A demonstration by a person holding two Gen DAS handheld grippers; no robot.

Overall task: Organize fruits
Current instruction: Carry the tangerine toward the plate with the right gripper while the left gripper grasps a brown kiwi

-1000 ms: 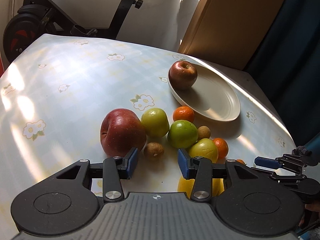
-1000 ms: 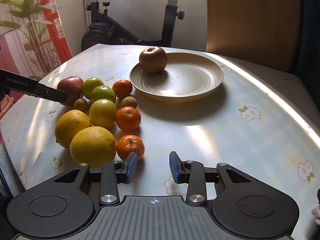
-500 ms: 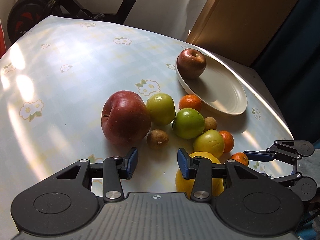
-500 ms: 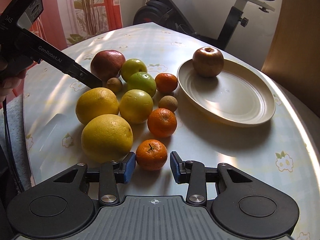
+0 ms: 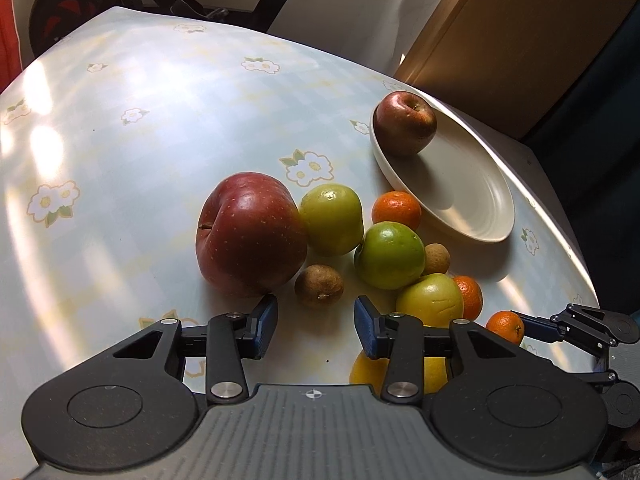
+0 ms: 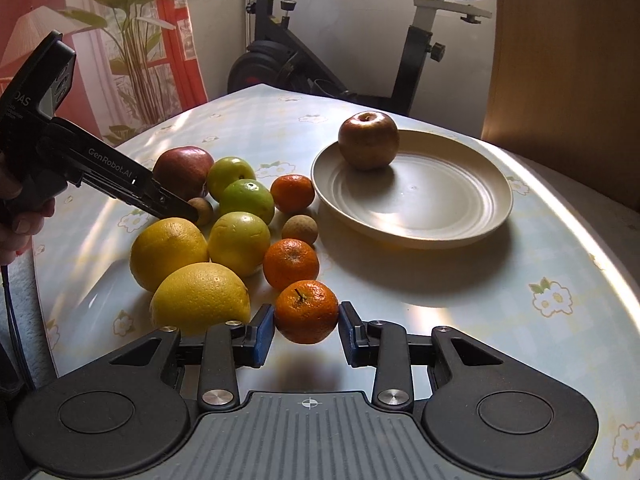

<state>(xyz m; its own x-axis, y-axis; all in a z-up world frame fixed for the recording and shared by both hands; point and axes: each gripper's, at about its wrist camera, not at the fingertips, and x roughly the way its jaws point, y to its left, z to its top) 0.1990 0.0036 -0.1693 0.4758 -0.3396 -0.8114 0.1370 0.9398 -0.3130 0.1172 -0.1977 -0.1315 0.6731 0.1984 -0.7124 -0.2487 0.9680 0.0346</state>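
Sorting progress: early by the look of it; one dark red apple [image 5: 404, 124] sits on the cream plate [image 5: 492, 236], the rest of the plate is bare.
Remaining stock: everything else lies in a loose cluster on the flowered tablecloth [image 5: 120, 140], just beside the plate.
Cluster, reds and greens: large red apple [image 5: 250, 236]; three green apples, one touching the red.
Cluster, small items: three mandarins, plus two brown fruits, one [image 5: 319, 285] near the red apple and one among the greens.
Right gripper [image 6: 306, 330]: jaws have just been closing, with the nearest mandarin [image 6: 306, 312] between them; the blue pads meet its two sides. Whether it has left the cloth cannot be told.
Left gripper [image 5: 316, 324]: fingers spread, nothing between them; it hangs just short of the near brown fruit, beside the red apple.
Step in hand, judged: the mandarin goes first, the brown fruit is a likely second.
Left wrist view only: the gap between the left pads and the brown fruit; the dimple on the plated apple.
Right wrist view only: two yellow citrus [image 6: 168, 252] in full, which the left view mostly hides behind its own fingers; the pads on the mandarin; a hand [image 6: 16, 220] gripping the left tool's handle.
Both views: plate, plated apple and the cluster's centre.
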